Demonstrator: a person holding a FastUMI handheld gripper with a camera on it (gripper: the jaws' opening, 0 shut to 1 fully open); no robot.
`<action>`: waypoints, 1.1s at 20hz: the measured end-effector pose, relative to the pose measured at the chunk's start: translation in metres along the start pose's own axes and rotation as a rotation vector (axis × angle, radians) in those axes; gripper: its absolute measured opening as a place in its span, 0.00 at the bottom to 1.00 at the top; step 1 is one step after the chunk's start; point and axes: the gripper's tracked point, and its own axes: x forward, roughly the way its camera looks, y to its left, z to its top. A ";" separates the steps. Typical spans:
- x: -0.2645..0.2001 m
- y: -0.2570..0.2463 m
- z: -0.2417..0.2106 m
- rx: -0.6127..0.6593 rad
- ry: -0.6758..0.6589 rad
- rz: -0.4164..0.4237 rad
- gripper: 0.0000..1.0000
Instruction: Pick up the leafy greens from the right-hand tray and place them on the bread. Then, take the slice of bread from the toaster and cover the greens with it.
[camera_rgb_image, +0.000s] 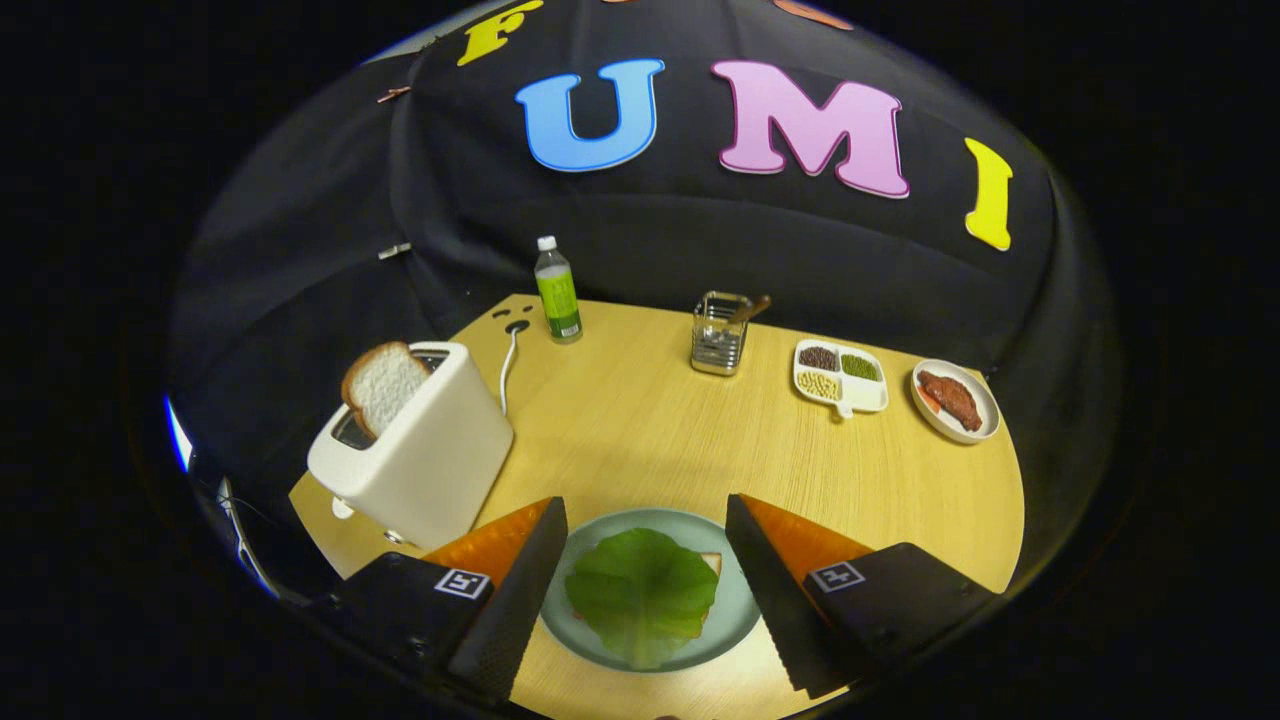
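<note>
One round wooden table (640, 430) carries everything, and the toaster serves as the landmark. There is one white toaster (415, 450), standing tilted in this view, with a single slice of bread (383, 385) sticking up out of its slot, its long axis running upward and leaning slightly away from the toaster's front. One gripper (645, 540) reaches in with two orange-and-black fingers (520, 570) spread wide apart and holding nothing; they straddle the plate without touching the greens. One pale blue-green plate (735, 610) lies just beside the toaster's base, toward the near edge of the table, between the fingers. On it rests one leafy green (640, 595), flat and spread out, roughly round with its slightly longer axis running from the near edge toward the far side of the table; it covers another slice of bread (712, 562), of which a corner shows. Well apart from the toaster, across the table, sit one divided tray (868, 395) with three heaps of beans or grains and one small bowl (985, 400) of reddish food. Behind the toaster stand one metal utensil holder (718, 340) and one green-labelled bottle (557, 292). One white cord (508, 365) runs from the toaster toward a hole in the tabletop.
</note>
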 end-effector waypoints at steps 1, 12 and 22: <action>-0.004 0.006 0.013 -0.016 -0.029 0.009 0.99; -0.005 0.130 0.095 -0.144 -0.190 0.188 0.99; 0.043 0.231 0.077 -0.253 -0.137 0.281 0.98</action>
